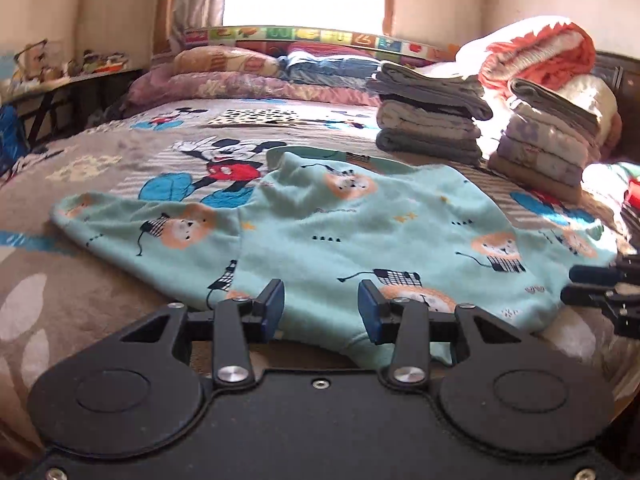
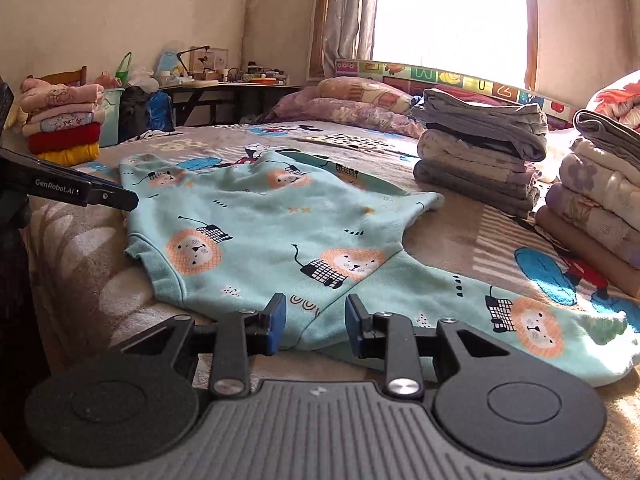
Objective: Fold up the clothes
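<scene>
Lying flat across the grey cartoon-print bedspread (image 1: 100,152), the mint-green fleece top printed with orange lions (image 1: 360,216) is spread out with its hem toward both cameras and one sleeve reaching to each side. The left gripper (image 1: 321,310) sits low at the near hem with its blue-padded jaws parted wide, fabric showing in the gap but nothing pinched. The right gripper (image 2: 316,322) is set the same way, jaws well apart and empty, near the seam where the right sleeve (image 2: 528,320) joins the body. Two stacks of folded clothes (image 2: 480,152) stand on the far right side of the bed, near the top's other end.

Judging from this, folding of this garment has not begun. The main risk is a shallow bite: fleece is thick and soft, so closing on only the upper layer could lift the front away from the back and bunch the fold. Uneven pulls by the two grippers would skew the crease. Swinging the sleeve wide might brush the nearby stacks and topple them.
</scene>
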`<act>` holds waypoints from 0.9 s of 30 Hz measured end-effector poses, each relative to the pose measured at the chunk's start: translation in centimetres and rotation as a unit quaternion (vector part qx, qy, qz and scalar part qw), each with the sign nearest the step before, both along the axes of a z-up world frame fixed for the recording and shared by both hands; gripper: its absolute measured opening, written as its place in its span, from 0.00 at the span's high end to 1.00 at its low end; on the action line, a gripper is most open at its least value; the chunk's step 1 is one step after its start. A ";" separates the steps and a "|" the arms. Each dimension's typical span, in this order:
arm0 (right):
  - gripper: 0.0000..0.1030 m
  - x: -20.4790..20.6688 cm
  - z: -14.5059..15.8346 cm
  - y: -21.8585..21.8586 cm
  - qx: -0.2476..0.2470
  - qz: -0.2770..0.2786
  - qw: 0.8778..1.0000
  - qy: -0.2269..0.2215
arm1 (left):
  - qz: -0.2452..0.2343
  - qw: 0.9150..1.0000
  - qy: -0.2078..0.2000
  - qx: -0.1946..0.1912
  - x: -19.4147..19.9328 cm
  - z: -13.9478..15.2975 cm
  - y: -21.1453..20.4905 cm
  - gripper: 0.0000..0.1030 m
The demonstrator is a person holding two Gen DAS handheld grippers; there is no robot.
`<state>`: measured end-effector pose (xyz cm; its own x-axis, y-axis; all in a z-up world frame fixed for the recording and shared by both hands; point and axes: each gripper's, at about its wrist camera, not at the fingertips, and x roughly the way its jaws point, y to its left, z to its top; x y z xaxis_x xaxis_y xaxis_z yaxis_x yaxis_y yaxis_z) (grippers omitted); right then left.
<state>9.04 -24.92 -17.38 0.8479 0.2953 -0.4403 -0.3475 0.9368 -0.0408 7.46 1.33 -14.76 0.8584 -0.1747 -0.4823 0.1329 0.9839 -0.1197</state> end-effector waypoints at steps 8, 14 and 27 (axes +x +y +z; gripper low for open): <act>0.69 0.5 0.0 6.0 -0.058 0.053 0.996 -0.034 | 0.078 0.961 0.113 -0.239 1.1 -2.5 5.3 0.64; 0.69 1.6 -0.8 10.0 -0.072 0.092 0.993 -0.027 | 0.067 0.949 0.139 -0.274 1.5 -4.0 3.8 0.84; 0.69 1.5 -0.2 13.0 -0.096 0.116 0.988 -0.034 | 0.036 0.982 0.023 -0.184 -0.5 0.3 5.4 0.92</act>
